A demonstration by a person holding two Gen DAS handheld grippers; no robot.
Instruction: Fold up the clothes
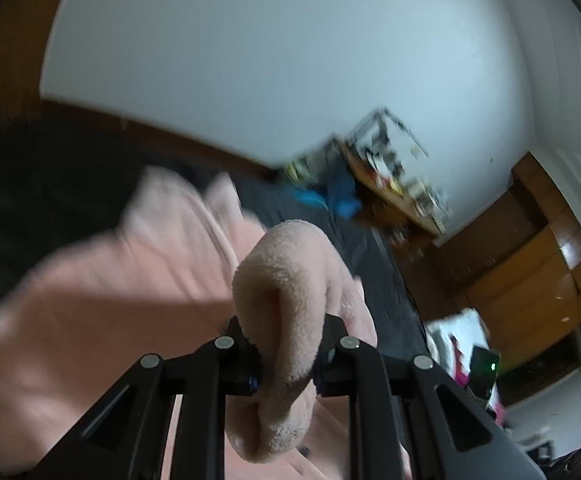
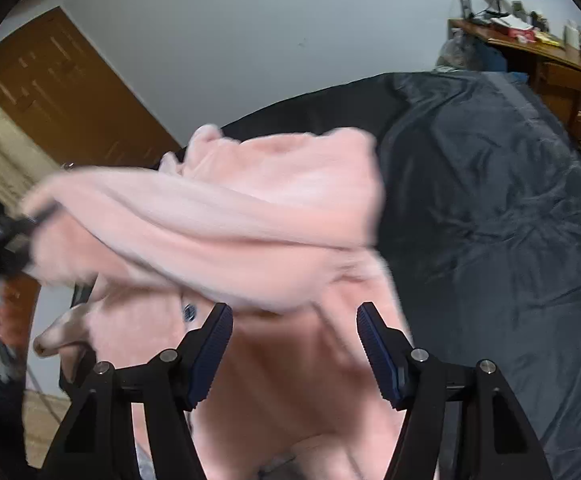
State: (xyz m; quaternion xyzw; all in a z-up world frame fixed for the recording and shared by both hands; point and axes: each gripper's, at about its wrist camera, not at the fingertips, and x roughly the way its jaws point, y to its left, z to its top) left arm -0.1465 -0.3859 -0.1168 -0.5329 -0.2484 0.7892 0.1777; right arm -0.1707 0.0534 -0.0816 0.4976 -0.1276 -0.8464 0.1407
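From the left wrist camera much is smeared by motion: the far clutter on a wooden desk [image 1: 394, 184] against the pale grey wall [image 1: 270, 60] is too blurred to name, and the blue heap beside it cannot be made out. The left gripper [image 1: 286, 356], black with two fingers, is clamped on a thick fold of the fluffy pale pink fleece garment [image 1: 286, 280], which bulges up between the jaws in a rounded loop and hangs down below them. The gripper points up and forward, tilted toward the wall. The rest of the pink fleece spreads away to the left, blurred, over the dark grey bed cover [image 1: 30, 184]. A brown wooden wardrobe [image 1: 538, 280] stands at the right.

From the right wrist camera, the right gripper [image 2: 294, 344] stands with its blue ribbed pads [image 2: 210, 352] wide apart, holding nothing. The pink fleece lies right in front of and under the jaws, with a blurred band of it stretched across above the fingertips; whether it touches the pads I cannot tell. At the left edge the left gripper appears dark and blurred at the end of that band. The dark cover fills the right side, and the garment's lower part is cut off by the frame.
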